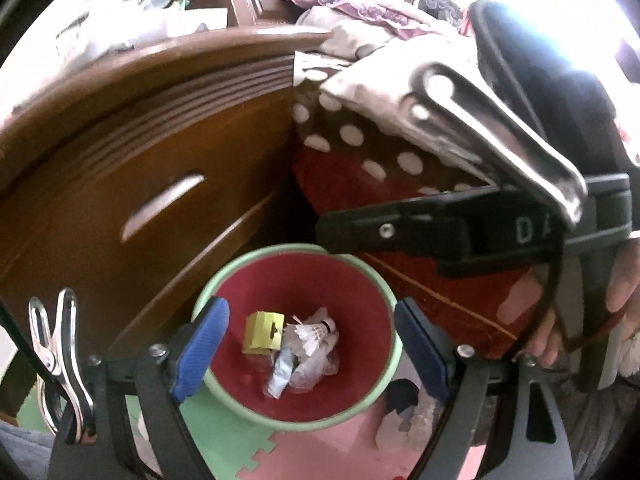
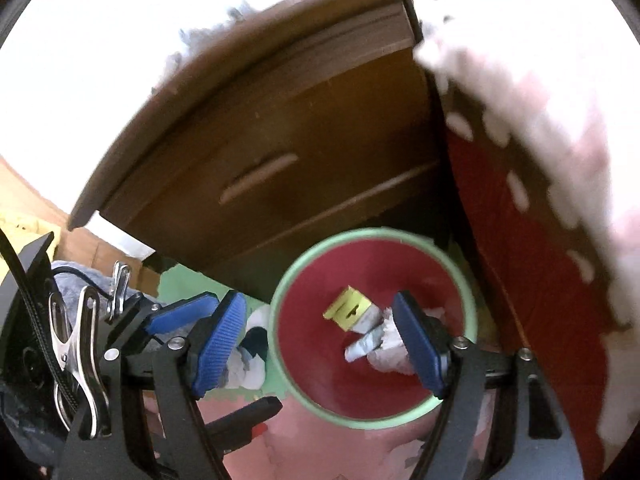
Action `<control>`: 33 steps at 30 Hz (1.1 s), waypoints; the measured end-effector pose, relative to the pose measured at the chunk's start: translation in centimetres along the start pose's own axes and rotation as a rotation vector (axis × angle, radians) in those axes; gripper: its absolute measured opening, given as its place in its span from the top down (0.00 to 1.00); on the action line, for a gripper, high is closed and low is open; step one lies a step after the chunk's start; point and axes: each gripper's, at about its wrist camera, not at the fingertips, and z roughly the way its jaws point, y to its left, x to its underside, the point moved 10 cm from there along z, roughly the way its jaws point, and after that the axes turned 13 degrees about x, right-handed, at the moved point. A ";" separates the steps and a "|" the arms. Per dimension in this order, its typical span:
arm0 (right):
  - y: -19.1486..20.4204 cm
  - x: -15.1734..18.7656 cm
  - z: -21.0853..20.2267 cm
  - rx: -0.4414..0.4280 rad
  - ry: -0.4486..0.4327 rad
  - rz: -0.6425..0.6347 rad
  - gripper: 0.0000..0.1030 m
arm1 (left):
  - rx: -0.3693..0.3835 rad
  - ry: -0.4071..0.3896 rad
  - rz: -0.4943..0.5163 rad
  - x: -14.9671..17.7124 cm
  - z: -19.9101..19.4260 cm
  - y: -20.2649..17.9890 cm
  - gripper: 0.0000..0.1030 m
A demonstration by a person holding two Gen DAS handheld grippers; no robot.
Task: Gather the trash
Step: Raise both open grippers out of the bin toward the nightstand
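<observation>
The trash bin (image 1: pixel 296 336) (red inside, green rim) stands on the foam floor mat (image 1: pixel 320 448), beside the wooden drawer unit (image 1: pixel 160 168). In it lie a yellow box (image 1: pixel 264 330) and crumpled wrappers (image 1: pixel 308 344). A scrap (image 2: pixel 252 356) lies outside on the mat; I judge it comes next, taken from above. The left gripper (image 1: pixel 312 348) and right gripper (image 2: pixel 320 344) are wide apart, holding nothing, tilted down over the bin.
</observation>
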 end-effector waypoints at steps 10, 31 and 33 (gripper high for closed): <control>0.6 -2.8 -5.2 -0.012 -0.164 -0.056 0.25 | -0.078 -0.084 0.040 -3.9 -4.0 -1.5 0.15; 3.9 -11.5 -10.4 -0.050 -0.408 -0.068 0.25 | -0.174 -0.207 0.140 -12.7 -11.3 0.9 0.15; 4.1 -12.3 -10.6 -0.042 -0.432 -0.073 0.25 | -0.189 -0.209 0.127 -13.2 -11.6 1.9 0.15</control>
